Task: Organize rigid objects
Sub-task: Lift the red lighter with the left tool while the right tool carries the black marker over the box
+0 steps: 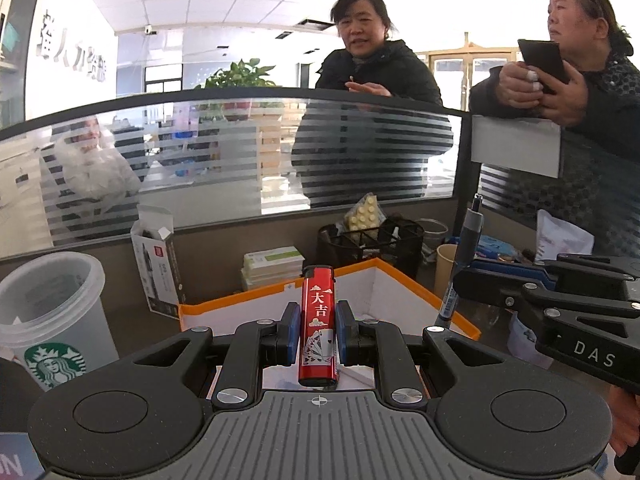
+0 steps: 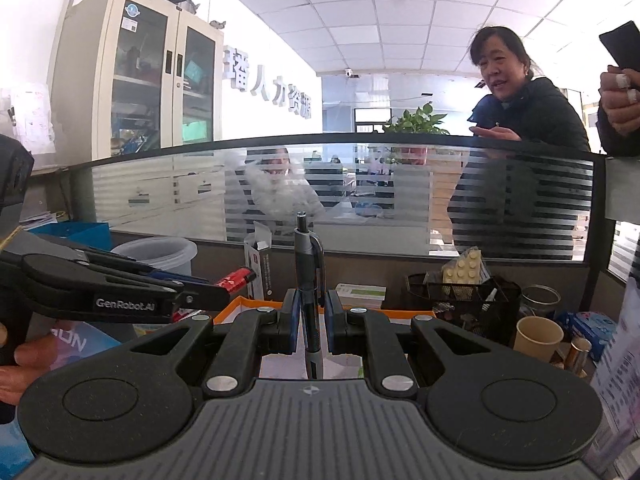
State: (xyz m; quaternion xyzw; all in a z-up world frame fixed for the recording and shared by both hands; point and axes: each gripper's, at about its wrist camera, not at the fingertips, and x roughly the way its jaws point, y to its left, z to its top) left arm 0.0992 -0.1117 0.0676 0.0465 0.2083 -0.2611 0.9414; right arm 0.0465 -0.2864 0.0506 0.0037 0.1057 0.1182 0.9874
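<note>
your left hand-held gripper (image 1: 318,330) is clenched on the red lighter (image 1: 318,320), held upright by its mid-body above the orange-rimmed box (image 1: 420,288). the right hand-held gripper (image 2: 312,320) pinches the grey pen (image 2: 309,280) low on its barrel, tip down. both look light, stiff and slick plastic, so grip mid-body and don't squeeze the lighter's valve end. the desk (image 2: 208,256) is cluttered: a mesh organiser (image 2: 472,300) far right, a starbucks cup (image 1: 52,312) left, a glass partition (image 1: 240,152) behind.
</note>
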